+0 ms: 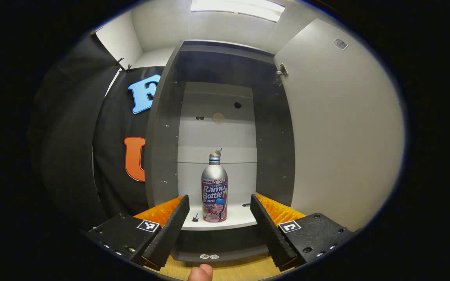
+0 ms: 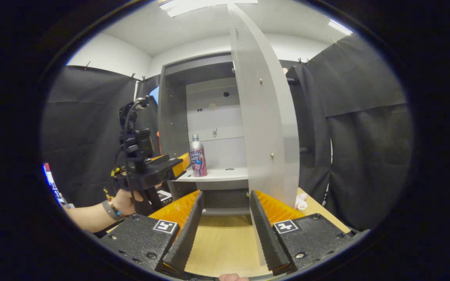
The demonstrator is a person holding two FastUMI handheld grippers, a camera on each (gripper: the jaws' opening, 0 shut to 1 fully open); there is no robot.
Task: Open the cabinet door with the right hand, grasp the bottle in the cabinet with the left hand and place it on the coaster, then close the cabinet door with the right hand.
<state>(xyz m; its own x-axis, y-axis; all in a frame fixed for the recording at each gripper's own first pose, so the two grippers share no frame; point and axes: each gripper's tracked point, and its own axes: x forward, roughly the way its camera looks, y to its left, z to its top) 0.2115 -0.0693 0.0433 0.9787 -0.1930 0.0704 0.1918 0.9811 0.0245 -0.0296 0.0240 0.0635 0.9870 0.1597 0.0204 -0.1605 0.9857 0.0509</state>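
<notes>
Left gripper (image 1: 220, 222) jaws wide apart, empty, aimed at silver metal bottle with pink-and-blue label (image 1: 214, 189), upright on white shelf (image 1: 240, 218) inside grey cabinet (image 1: 162, 148). Right gripper (image 2: 222, 226) wide apart, empty, over light wooden tabletop (image 2: 221, 246), beside open white cabinet door (image 2: 268, 117).

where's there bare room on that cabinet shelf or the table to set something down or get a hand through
The shelf is bare to the right of the bottle, up to the cabinet's right wall; the strip left of the bottle is narrower. The wooden table is bare in front of the cabinet. Crowded: the left gripper fronts the bottle, and the open door edges the right side.
</notes>
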